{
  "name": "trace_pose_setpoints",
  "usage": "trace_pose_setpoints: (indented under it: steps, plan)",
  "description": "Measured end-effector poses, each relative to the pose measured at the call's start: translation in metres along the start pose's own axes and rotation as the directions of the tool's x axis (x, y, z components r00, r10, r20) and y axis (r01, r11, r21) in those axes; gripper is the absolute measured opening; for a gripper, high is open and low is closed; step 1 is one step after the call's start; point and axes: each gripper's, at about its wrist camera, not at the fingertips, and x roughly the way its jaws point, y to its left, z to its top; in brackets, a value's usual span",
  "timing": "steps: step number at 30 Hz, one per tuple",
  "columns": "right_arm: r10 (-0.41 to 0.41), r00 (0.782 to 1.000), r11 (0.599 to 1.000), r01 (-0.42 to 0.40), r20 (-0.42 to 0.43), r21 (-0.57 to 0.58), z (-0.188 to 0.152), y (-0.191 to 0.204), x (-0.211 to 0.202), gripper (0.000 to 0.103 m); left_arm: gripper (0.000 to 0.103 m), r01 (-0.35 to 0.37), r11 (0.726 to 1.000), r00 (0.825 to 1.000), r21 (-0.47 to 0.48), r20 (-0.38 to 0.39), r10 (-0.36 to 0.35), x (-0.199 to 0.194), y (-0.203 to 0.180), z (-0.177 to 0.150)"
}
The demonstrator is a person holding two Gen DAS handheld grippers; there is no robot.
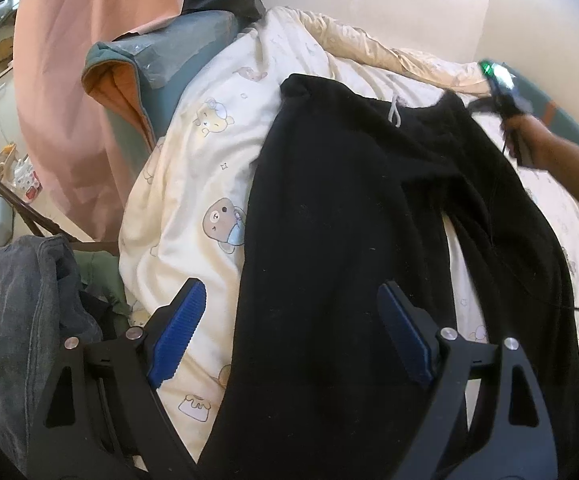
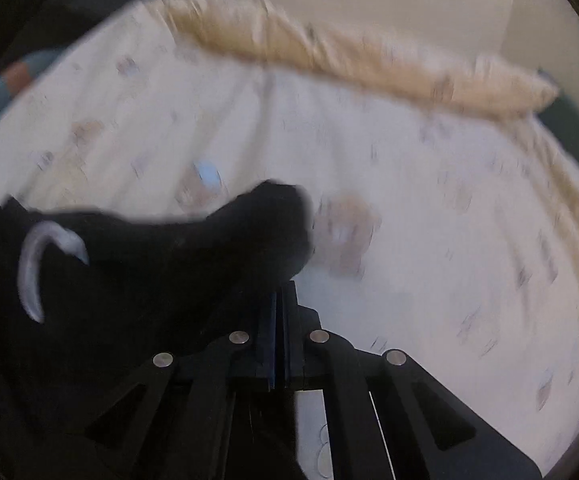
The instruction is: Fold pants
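One pair of black sweatpants [image 1: 353, 240] lies on one bear-print duvet [image 1: 193, 184], one leg between the spread left gripper [image 1: 291, 316]. The right gripper [image 2: 279, 300], pressed together, pinches its waistband corner ahead.

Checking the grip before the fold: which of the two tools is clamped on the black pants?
The right tool, shut on the waistband corner of the black fleece pants; the left tool stands wide open over a leg, its blue pads apart.
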Motion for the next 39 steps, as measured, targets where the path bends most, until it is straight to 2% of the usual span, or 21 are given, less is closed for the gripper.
trace_pose_setpoints:
  steps: [2,5,7,8,10,11,12,14,15,16,17,19,20,22,24,25,27,30,34,37,39]
  plan:
    - [-0.099,0.990,0.995,0.097,0.104,0.027,0.017,-0.022,-0.032,0.000,0.085,0.000,1.000,1.000,0.000,-0.009,0.000,0.002,-0.001,-0.002]
    - [-0.265,0.958,0.964,0.265,0.115,0.013,0.044,-0.038,-0.044,0.000,0.085,-0.001,1.000,1.000,0.004,-0.023,0.001,0.006,-0.003,-0.004]
    - [-0.410,0.902,0.907,0.419,0.134,-0.048,0.057,-0.037,-0.038,0.000,0.085,-0.007,1.000,1.000,0.012,-0.022,0.007,0.007,-0.005,-0.006]
    - [-0.442,0.890,0.892,0.449,0.116,-0.044,0.059,-0.038,-0.032,0.000,0.085,-0.009,1.000,1.000,0.018,-0.022,0.009,0.007,-0.006,-0.006]
    - [-0.411,0.912,0.912,0.411,-0.022,-0.007,0.053,-0.050,-0.005,0.001,0.085,-0.014,1.000,1.000,0.026,-0.022,0.014,0.007,-0.006,-0.007]
    - [-0.402,0.907,0.915,0.402,-0.129,-0.023,0.045,-0.052,0.021,0.002,0.085,-0.015,1.000,1.000,0.025,-0.023,0.016,0.007,-0.005,-0.007]
    - [-0.406,0.895,0.913,0.405,-0.184,-0.047,0.039,-0.053,0.036,0.002,0.085,-0.016,1.000,1.000,0.021,-0.024,0.017,0.007,-0.004,-0.008]
    - [-0.437,0.857,0.898,0.431,-0.274,-0.083,0.023,-0.055,0.057,0.016,0.085,-0.017,1.000,0.999,0.018,-0.031,0.017,0.008,-0.001,-0.008]
    - [-0.450,0.842,0.891,0.446,-0.298,-0.086,0.016,-0.061,0.058,0.033,0.085,-0.019,1.000,0.999,0.015,-0.034,0.020,0.009,0.000,-0.008]
    - [-0.478,0.823,0.875,0.476,-0.306,-0.085,0.012,-0.068,0.055,0.061,0.085,-0.021,1.000,0.999,0.010,-0.038,0.021,0.010,0.001,-0.007]
    - [-0.500,0.813,0.862,0.500,-0.300,-0.082,0.011,-0.075,0.048,0.070,0.085,-0.020,1.000,0.999,0.005,-0.044,0.021,0.011,0.003,-0.007]
    - [-0.547,0.799,0.833,0.549,-0.249,-0.068,0.012,-0.086,0.022,0.072,0.085,-0.013,1.000,0.999,-0.009,-0.045,0.013,0.010,0.004,-0.005]
    - [-0.509,0.833,0.856,0.517,-0.218,-0.019,0.014,-0.088,0.002,0.072,0.085,-0.013,1.000,0.999,-0.012,-0.041,0.013,0.008,0.004,-0.005]
    - [-0.371,0.919,0.924,0.380,-0.135,0.047,0.012,-0.081,-0.037,0.072,0.085,-0.011,1.000,0.999,-0.007,-0.040,0.010,0.006,0.002,-0.002]
    - [-0.181,0.981,0.981,0.185,-0.068,0.063,-0.003,-0.063,-0.075,0.072,0.085,-0.008,1.000,0.999,-0.002,-0.041,0.008,0.006,0.000,0.001]
    - [-0.036,0.997,0.997,0.041,-0.070,0.058,-0.017,-0.050,-0.090,0.072,0.085,-0.009,1.000,0.999,-0.003,-0.047,0.009,0.006,0.000,0.002]
    - [0.166,0.978,0.985,-0.159,-0.125,0.062,-0.046,-0.027,-0.110,0.072,0.085,-0.015,1.000,0.998,-0.012,-0.059,0.015,0.007,0.001,0.001]
    - [0.370,0.884,0.929,-0.355,-0.287,0.103,-0.101,0.017,-0.117,0.072,0.085,-0.022,1.000,0.998,-0.008,-0.061,0.021,0.007,0.002,0.001]
    - [0.373,0.822,0.926,-0.361,-0.430,0.112,-0.185,0.068,-0.127,0.072,0.085,-0.026,1.000,0.995,0.000,-0.096,0.026,0.011,0.008,0.001]
    - [0.323,0.825,0.946,-0.289,-0.464,0.144,-0.242,0.084,-0.145,0.072,0.085,-0.048,0.999,0.992,-0.022,-0.116,0.045,0.015,0.018,-0.001]
    - [0.171,0.830,0.984,-0.168,-0.530,0.055,-0.283,0.098,-0.148,0.072,0.085,-0.071,0.997,0.990,-0.008,-0.123,0.069,0.016,0.022,-0.002]
